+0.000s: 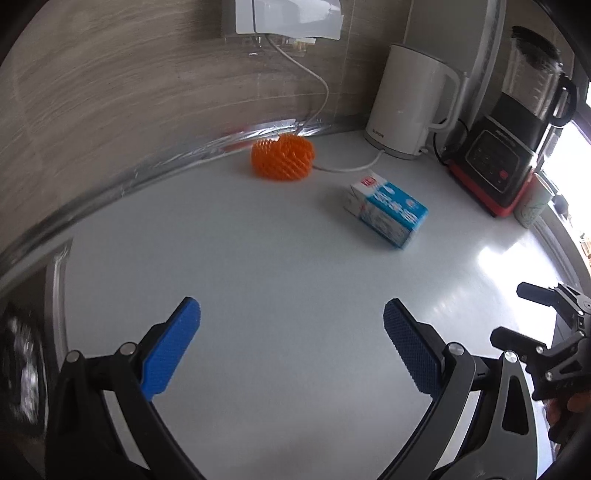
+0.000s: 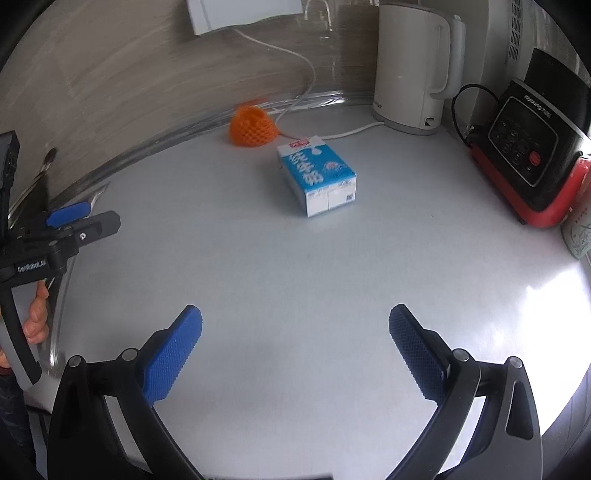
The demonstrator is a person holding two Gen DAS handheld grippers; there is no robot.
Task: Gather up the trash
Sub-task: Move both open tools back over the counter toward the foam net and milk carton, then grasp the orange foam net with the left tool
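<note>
two pieces of trash lie on the pale desk [image 2: 295, 266]: a blue and white milk carton [image 2: 317, 175] tipped on its side in the open middle, and an orange foam fruit net [image 2: 253, 125] further back, just beside the foil-taped seam where the desk meets the wall. the net sits against a white power cord [image 1: 347, 168] that runs from the wall outlet [image 1: 284, 18] to the white electric kettle [image 2: 415, 62], so whichever tool goes for it has to pinch the net alone and not the cord.

the left tongs [image 1: 291, 350] hang above bare desk with the blue pads spread wide and nothing between them; their view looks fairly straight at the fruit net, which suggests that side is meant for it. the right tongs [image 2: 295, 354] are likewise spread and empty, and the carton lies almost dead ahead of them, well apart yet. the wide gap makes sense for the carton: lying flat, it offers its narrower width across the pads.

the black and red blender [image 2: 532, 155] and a patterned cup [image 2: 578, 236] stand along the right edge, near the kettle, out of the working lane; they look like fixtures, not trash. in the right view a person's hand [image 2: 35, 317] grips the handle of the left tool at the frame edge. no bin or bag shows in either view, so where the trash is to go i cannot tell. by my reading, collecting has not begun.
</note>
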